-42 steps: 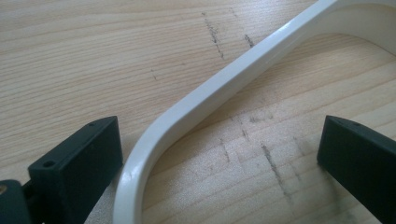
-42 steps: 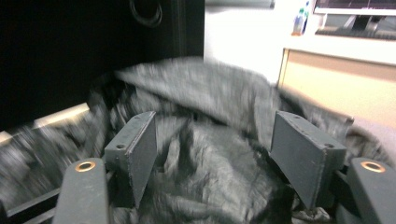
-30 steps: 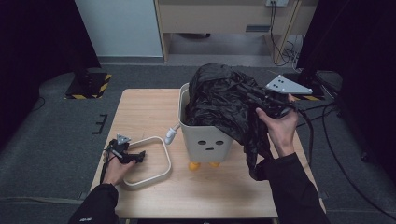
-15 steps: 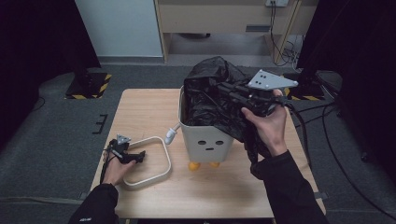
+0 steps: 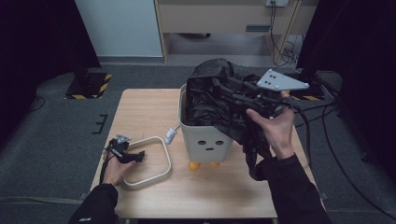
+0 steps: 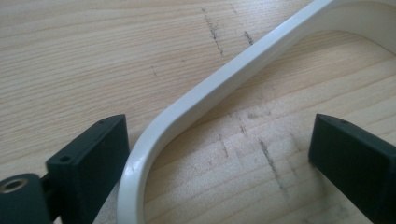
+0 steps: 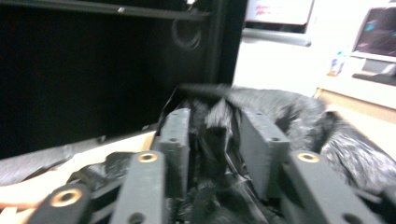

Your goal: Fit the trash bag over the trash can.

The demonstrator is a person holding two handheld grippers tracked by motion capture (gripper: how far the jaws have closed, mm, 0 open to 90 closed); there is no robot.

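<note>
Over at about 8 o'clock on the tabletop (image 5: 154,107) the left gripper (image 5: 125,153) sits low, jaws spread wide. In the left gripper view the white ring (image 6: 210,95) runs between them: one jaw sits just beside the ring's curved corner and the other stands well clear, so nothing is pinched. In the high view the ring (image 5: 161,161) lies flat on the wood, with its far corner near the little white arm sticking out of the bin.

The bin (image 5: 205,140) is dead center, white, with a dot-eyed face at the front and orange feet underneath. The black bag (image 5: 210,93) is bunched up over its top and hangs down the side at roughly 4 o'clock, past the bin's bottom edge and down to the person's sleeve.

The right gripper (image 5: 224,91) is at about 2 o'clock, up above the bin rim and pointing left across the bag. Its jaws have just been opening and stand partway apart. The right gripper view is blurry, but crumpled bag (image 7: 219,140) clearly sits between them. I can't tell if the pads press on the plastic or only have it loose in the gap.
</note>
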